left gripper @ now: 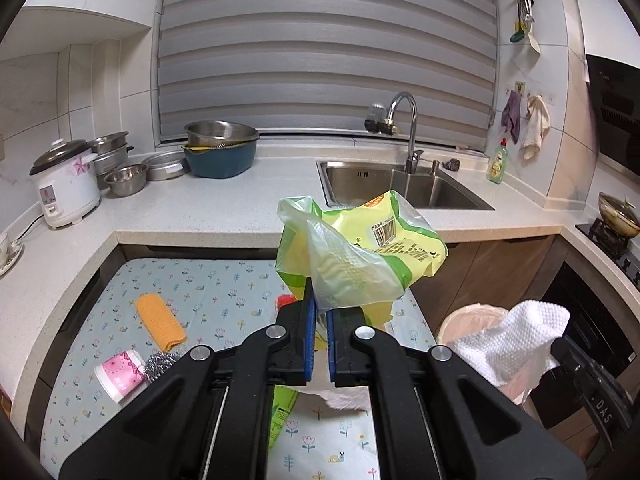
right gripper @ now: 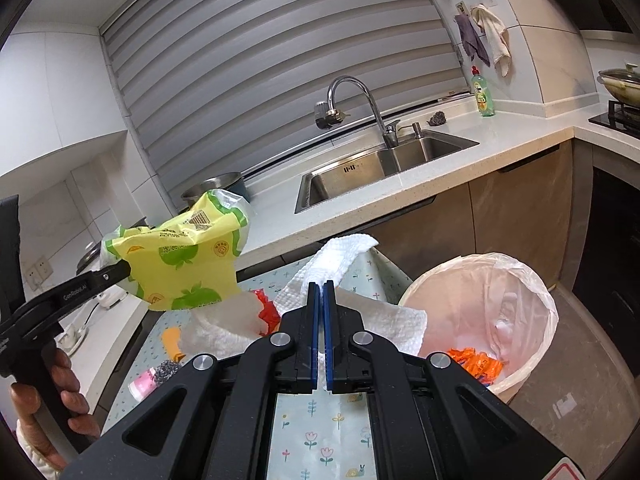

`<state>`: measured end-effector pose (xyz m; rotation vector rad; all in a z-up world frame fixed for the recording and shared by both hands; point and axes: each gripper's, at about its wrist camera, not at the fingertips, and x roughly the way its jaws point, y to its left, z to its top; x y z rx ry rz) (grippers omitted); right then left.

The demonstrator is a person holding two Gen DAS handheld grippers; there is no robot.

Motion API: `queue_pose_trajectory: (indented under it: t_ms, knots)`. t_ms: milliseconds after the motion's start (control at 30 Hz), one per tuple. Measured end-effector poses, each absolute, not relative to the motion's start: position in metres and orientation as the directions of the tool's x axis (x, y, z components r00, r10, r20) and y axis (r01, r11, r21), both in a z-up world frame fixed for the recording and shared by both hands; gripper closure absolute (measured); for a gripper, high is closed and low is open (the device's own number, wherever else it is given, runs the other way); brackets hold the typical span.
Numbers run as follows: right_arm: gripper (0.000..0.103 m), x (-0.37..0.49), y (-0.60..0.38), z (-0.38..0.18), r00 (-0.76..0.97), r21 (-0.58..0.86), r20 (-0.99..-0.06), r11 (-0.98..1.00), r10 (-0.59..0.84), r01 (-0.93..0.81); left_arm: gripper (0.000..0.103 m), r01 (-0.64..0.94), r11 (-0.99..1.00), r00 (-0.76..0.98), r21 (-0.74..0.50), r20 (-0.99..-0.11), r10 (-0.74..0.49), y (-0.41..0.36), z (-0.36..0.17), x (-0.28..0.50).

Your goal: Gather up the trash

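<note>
Two handheld grippers carried rubbish toward a lined bin in a home kitchen. The left gripper [left gripper: 319,312] had its blue-padded fingers clamped on a crumpled yellow-and-green snack bag [left gripper: 360,252], which stood up at the centre of the left wrist view, clear of the bench [left gripper: 224,280] beneath. The right gripper [right gripper: 322,292] had its fingers pressed together on a white paper towel [right gripper: 352,256], at the middle of the right wrist view, with the sheet draping to both sides.

The bin [right gripper: 532,288], at the lower right of that view, wore a thin, translucent pinkish liner folded over its round rim and already held orange wrappers [right gripper: 476,362]. Doing this step well would likely mean bringing each load fully over the mouth of the bin before letting go, since both pieces looked light and floppy and could catch on the rim or drift outside it.

The bag was glossy, creased film with a printed barcode; the towel was soft and dimpled. On the flower-patterned cover of the bench remained a pink paper cup [left gripper: 120,374] lying on its side, a wiry steel scourer [left gripper: 160,364] touching it, and a ribbed orange cloth [left gripper: 160,322], at the lower left of the left wrist view.
</note>
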<state>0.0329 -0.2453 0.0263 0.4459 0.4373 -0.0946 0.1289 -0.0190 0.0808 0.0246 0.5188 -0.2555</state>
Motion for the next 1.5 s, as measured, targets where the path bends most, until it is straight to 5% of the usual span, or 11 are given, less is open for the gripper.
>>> queue_pose_trajectory:
  t_ms: [467, 1367, 1500]
  knots:
    - [0.101, 0.033, -0.241, 0.027, 0.901, 0.394, -0.433, 0.903, 0.019, 0.170, 0.098, 0.252, 0.964, 0.770, -0.083, -0.586, -0.252, -0.007, 0.047, 0.134]
    - [0.101, 0.045, -0.221, 0.026, 0.894, 0.370, -0.445, 0.920, 0.052, 0.130, 0.096, -0.040, 0.998, 0.754, -0.047, -0.657, -0.001, 0.094, 0.010, 0.153]
    - [0.101, 0.048, -0.215, 0.026, 0.893, 0.366, -0.446, 0.923, 0.062, 0.119, 0.084, -0.046, 0.998, 0.734, -0.036, -0.679, 0.010, 0.099, -0.002, 0.151]
